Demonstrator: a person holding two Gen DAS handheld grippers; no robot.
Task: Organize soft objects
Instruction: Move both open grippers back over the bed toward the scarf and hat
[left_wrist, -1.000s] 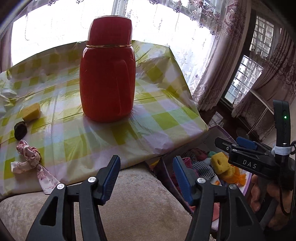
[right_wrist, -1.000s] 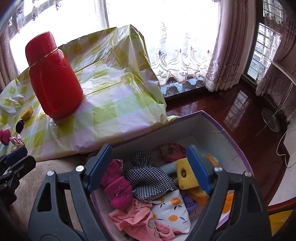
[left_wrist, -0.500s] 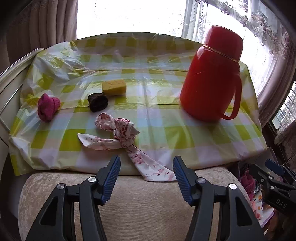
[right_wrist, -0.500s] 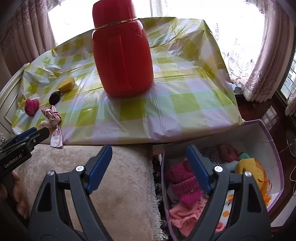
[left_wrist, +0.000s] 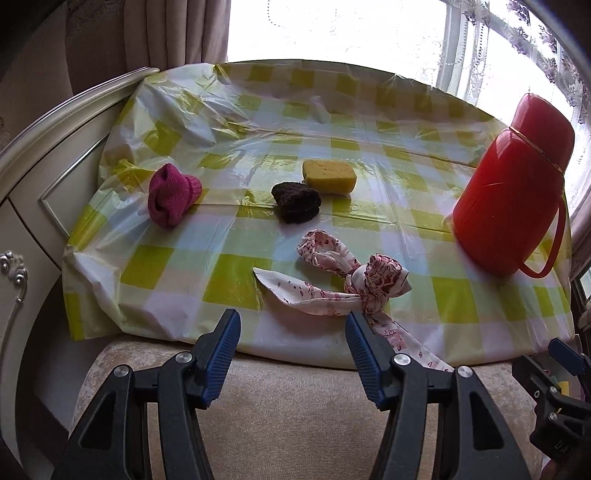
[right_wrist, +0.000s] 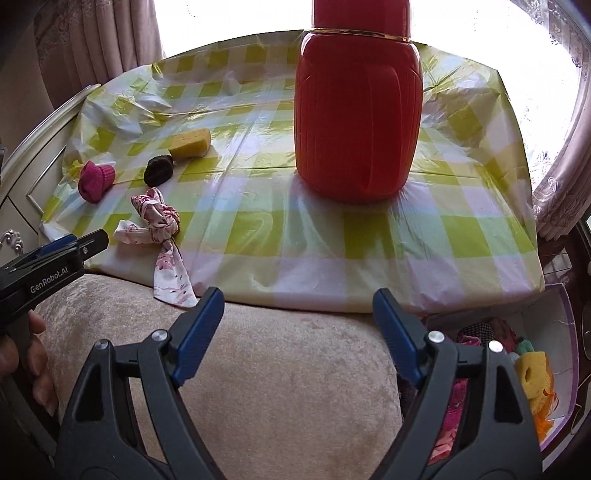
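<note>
Both the left gripper (left_wrist: 291, 352) and right gripper (right_wrist: 297, 325) are being held open and empty over the near cushion (left_wrist: 295, 413), while the knotted scarf (left_wrist: 354, 284) is lying on the tablecloth's (left_wrist: 229, 273) near edge.

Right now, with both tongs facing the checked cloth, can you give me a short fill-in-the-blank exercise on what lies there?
1. The tall flask standing on the checked cloth is ____ in colour.
2. The dark brown knitted piece lies directly in front of the yellow ____.
3. One tail of the printed scarf hangs over the cloth's ____ edge.
4. Both the left tongs and the right tongs hold ____.

Missing words: red; sponge; near; nothing
</note>
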